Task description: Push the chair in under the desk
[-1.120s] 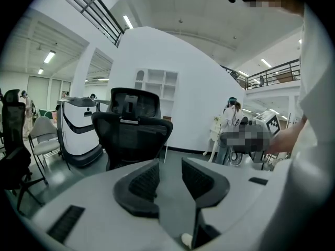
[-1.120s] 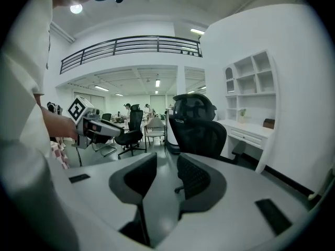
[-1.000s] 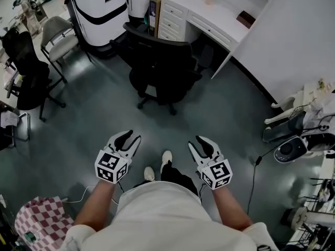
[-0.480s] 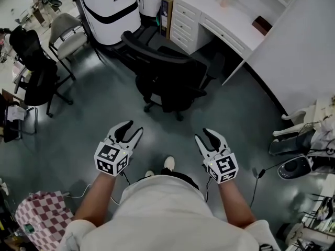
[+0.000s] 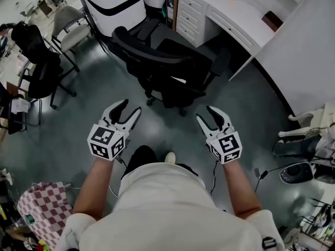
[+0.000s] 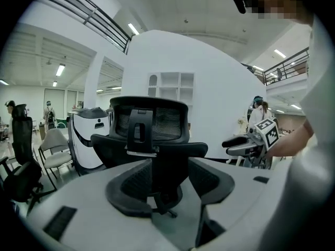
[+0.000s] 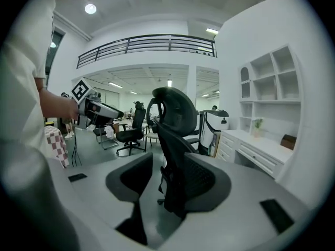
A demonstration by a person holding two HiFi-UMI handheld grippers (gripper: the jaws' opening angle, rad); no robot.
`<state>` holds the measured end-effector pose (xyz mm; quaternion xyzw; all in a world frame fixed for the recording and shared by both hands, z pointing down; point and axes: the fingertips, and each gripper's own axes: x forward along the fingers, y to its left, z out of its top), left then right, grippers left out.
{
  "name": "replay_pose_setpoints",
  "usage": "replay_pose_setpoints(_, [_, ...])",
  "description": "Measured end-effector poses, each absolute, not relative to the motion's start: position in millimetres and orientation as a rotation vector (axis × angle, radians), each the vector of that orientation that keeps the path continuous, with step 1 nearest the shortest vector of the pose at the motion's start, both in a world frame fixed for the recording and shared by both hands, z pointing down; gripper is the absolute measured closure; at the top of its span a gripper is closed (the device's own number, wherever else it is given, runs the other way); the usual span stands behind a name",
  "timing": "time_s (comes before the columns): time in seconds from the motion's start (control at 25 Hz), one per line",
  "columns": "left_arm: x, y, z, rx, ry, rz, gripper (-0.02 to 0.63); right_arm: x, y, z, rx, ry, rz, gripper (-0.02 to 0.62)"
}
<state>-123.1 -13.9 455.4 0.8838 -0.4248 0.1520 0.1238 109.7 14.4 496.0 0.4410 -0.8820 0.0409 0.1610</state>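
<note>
A black office chair [image 5: 167, 67] stands on the grey floor with its backrest toward me, short of the white desk [image 5: 230, 20] at the top right. In the left gripper view the chair's headrest and back [image 6: 152, 135] fill the middle; the right gripper view shows the chair [image 7: 178, 150] side-on. My left gripper [image 5: 124, 111] and right gripper [image 5: 212, 115] hover side by side just short of the backrest, apart from it. Both sets of jaws are opening, with nothing between them. From each gripper view the other gripper is visible: right gripper [image 6: 251, 143], left gripper [image 7: 97, 109].
Another black chair [image 5: 36, 61] and a beige chair [image 5: 70, 27] stand at the left. White-and-black machines [image 5: 112, 4] sit behind the chair. A white partition [image 5: 298, 51] flanks the desk. A checkered cloth [image 5: 39, 213] and cabled gear [image 5: 298, 171] lie on the floor.
The person has stepped forward, so the chair is nearer and lower in view. Both grippers have risen toward the backrest, and their jaws stand wider.
</note>
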Motion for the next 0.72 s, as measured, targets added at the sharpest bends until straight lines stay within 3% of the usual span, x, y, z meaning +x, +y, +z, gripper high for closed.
replay_pose_setpoints(0.24, [-125.2, -52.8, 448.5, 2.587, -1.261, 0.438, 0.359, 109.4, -23.2, 497.3, 1.204, -2.478, 0.058, 0.385])
replay_pose_setpoints(0.72, [-130.1, -124.6, 437.2, 2.631, -1.236, 0.419, 0.283, 88.9, -69.4, 512.1, 1.107, -2.392, 0.030, 0.384])
